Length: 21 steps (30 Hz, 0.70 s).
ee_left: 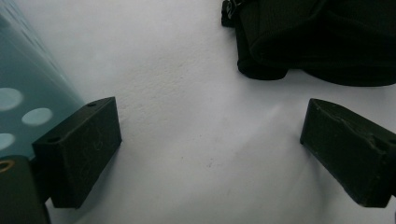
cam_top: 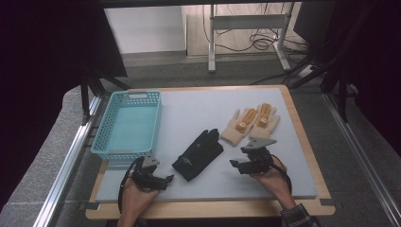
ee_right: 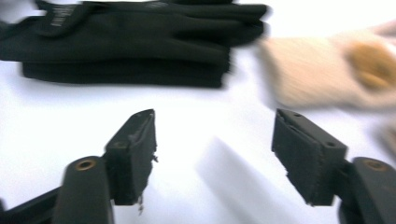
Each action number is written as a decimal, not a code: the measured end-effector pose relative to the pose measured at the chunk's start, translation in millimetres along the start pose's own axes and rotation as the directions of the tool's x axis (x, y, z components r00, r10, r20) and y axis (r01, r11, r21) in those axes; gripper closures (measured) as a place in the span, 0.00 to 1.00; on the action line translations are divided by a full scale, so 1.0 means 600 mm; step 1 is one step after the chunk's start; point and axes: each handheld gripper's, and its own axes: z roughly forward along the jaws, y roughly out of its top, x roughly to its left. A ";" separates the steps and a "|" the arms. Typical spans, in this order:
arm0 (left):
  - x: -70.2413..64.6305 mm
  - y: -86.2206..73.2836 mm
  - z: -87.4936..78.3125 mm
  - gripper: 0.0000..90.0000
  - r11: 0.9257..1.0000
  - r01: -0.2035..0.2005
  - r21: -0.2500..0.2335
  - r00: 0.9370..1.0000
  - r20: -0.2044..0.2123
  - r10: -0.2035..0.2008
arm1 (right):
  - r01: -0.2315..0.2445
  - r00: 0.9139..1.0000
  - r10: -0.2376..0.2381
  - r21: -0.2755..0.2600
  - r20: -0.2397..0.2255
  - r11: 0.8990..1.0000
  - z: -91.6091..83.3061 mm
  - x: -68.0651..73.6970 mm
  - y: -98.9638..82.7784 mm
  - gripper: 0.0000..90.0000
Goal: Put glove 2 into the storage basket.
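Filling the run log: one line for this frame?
left gripper: open, empty | right gripper: open, empty | black gloves: between grippers | tan gloves: beyond | basket: empty

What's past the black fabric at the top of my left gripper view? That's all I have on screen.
Observer: It's a black glove lying flat mid-table; a pair of tan gloves lies beyond it to the right.
Operator: And the blue thing on my left edge?
Observer: A light blue basket with nothing in it, at the table's left side.
Operator: Where's the other hand-held gripper?
Observer: The right hand-held gripper is right of the black glove, jaws apart with nothing between them.
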 end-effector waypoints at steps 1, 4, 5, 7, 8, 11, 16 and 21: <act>0.000 0.000 0.000 0.06 1.000 -0.001 0.000 1.000 0.000 0.001 | -0.018 1.000 0.018 -0.001 0.016 1.000 -0.005 -0.010 -0.007 0.28; 0.000 0.000 0.000 0.06 1.000 -0.001 0.001 1.000 0.000 0.001 | -0.059 0.997 0.058 0.003 0.048 0.998 -0.012 -0.028 -0.024 0.25; 0.000 0.000 0.000 0.06 1.000 -0.001 0.001 1.000 0.000 0.001 | -0.072 0.996 0.072 0.004 0.060 0.997 -0.013 -0.035 -0.032 0.24; 0.000 0.000 0.000 0.06 1.000 -0.001 0.001 1.000 0.000 0.001 | -0.090 0.993 0.089 0.014 0.075 0.996 -0.013 -0.042 -0.042 0.23; 0.000 0.000 0.000 0.06 1.000 -0.001 0.001 1.000 0.000 0.001 | -0.095 0.992 0.092 0.029 0.090 0.995 -0.010 -0.045 -0.048 0.22; 0.000 0.000 0.000 0.06 1.000 0.000 0.001 1.000 0.001 0.000 | -0.086 0.990 0.077 0.066 0.121 0.994 -0.002 -0.048 -0.059 0.20; 0.000 0.000 0.000 0.06 1.000 0.002 0.000 1.000 0.001 -0.002 | -0.069 0.989 0.063 0.042 0.135 0.997 0.003 -0.045 -0.064 0.18; 0.001 0.001 -0.001 0.06 1.000 0.003 0.003 1.000 0.005 -0.003 | -0.068 0.989 0.062 0.039 0.138 0.997 0.003 -0.044 -0.065 0.18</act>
